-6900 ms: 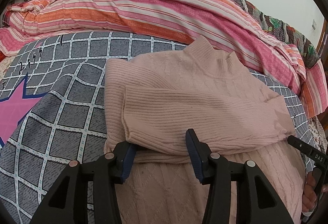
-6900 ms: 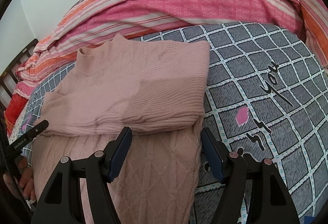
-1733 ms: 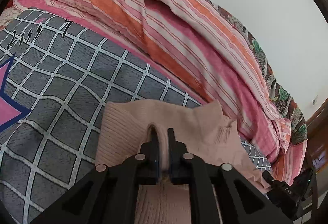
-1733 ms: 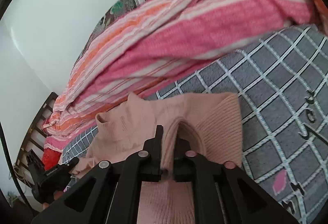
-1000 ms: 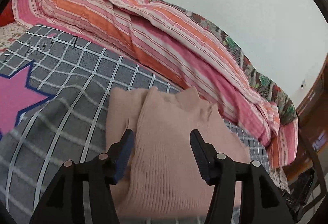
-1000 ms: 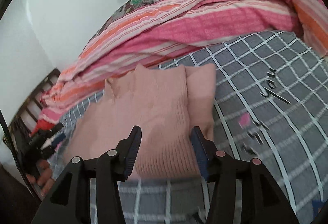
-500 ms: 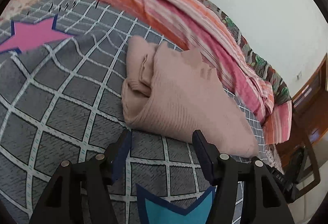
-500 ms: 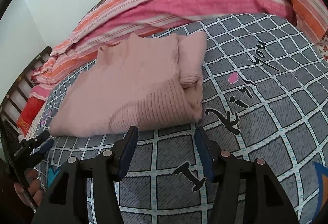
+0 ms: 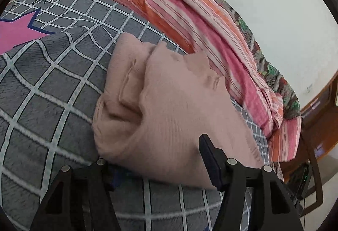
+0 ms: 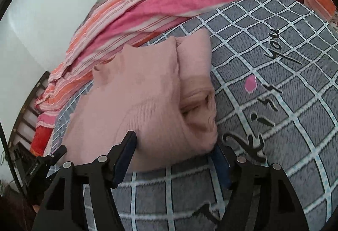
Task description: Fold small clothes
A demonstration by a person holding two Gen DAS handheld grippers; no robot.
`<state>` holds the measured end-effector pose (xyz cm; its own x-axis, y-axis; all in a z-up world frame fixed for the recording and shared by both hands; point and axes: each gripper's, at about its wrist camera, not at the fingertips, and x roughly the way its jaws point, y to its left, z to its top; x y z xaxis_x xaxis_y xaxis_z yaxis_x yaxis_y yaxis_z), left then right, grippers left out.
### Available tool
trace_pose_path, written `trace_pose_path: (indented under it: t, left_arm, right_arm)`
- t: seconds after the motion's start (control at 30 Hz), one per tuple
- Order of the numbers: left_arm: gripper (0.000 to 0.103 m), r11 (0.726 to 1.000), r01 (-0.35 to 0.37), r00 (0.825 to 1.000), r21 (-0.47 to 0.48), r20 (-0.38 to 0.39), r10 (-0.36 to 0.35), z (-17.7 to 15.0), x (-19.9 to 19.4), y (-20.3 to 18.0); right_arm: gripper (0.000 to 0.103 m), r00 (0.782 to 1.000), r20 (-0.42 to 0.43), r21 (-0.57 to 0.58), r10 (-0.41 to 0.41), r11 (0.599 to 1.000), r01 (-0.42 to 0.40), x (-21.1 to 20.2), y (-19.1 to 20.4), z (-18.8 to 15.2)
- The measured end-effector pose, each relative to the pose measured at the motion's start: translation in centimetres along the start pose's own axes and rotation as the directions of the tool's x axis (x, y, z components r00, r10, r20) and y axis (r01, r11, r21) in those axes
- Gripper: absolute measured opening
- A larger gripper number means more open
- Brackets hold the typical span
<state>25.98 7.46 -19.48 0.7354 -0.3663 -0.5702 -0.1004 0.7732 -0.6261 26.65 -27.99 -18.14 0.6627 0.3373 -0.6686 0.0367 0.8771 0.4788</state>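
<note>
Sweater: the pink knit sweater (image 9: 177, 108) lies folded into a thick bundle on the bed, its collar turned toward the striped quilt and its folded edge toward the cameras
Sweater's place: on the grey checked blanket (image 9: 48, 87), between the striped quilt (image 9: 190, 19) behind it and the two grippers in front of it
Fold so far: sleeves look tucked in and the body doubled over; layered edges show at both ends of the sweater, a little loose and bulging
Left gripper (image 9: 160, 159): jaws spread, at the sweater's near edge toward its left end; one jaw rises in front of the knit, the other sits low at the fold; no pinch shows
Right gripper (image 10: 175, 152): jaws opening, straddling the sweater's near right corner, with cloth between them but not pressed
Progress: judged well along; the main folds look done
What is left: perhaps one more fold or a tidy of the loose ends, then setting the sweater aside
Beyond the sweater: lettering on the blanket to its right, a wall behind the quilt
</note>
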Motion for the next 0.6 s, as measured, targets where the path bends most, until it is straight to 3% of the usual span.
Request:
trace_pose_path:
  t: [0.1, 0.13, 0.17, 0.27, 0.43, 0.6]
  left_arm:
    - [0.056, 0.999, -0.037, 0.999, -0.013, 0.016, 0.037, 0.2, 0.3, -0.1]
    - [0.049, 0.998, -0.055, 0.998, -0.012, 0.024, 0.055, 0.2, 0.3, -0.2]
    - [0.033, 0.996, -0.083, 0.996, -0.013, 0.037, 0.084, 0.2, 0.3, -0.1]
    - [0.012, 0.995, -0.090, 0.994, -0.030, 0.052, 0.092, 0.3, 0.1, 0.5]
    - [0.009, 0.998, -0.059, 0.995, -0.017, 0.080, 0.060, -0.1, -1.2, 0.6]
    - [0.009, 1.000, -0.025, 0.995, -0.006, 0.098, 0.026, -1.9, -3.8, 0.9]
  right_arm:
    - [0.044, 0.998, 0.020, -0.014, -0.062, 0.998, 0.062, 0.7, 0.1, 0.4]
    - [0.026, 0.997, 0.029, -0.028, -0.073, 0.997, 0.074, 0.9, 0.1, 0.4]
    - [0.012, 0.999, 0.012, -0.026, -0.035, 0.999, 0.035, 1.2, 0.0, 0.4]
    - [0.009, 1.000, 0.023, -0.003, 0.019, 1.000, -0.019, 0.8, -0.6, 0.4]
    - [0.009, 0.996, 0.051, 0.039, 0.077, 0.996, -0.079, -0.6, -1.1, 0.0]
    - [0.008, 0.995, 0.069, -0.012, 0.071, 0.997, -0.070, -2.8, -0.2, -1.3]
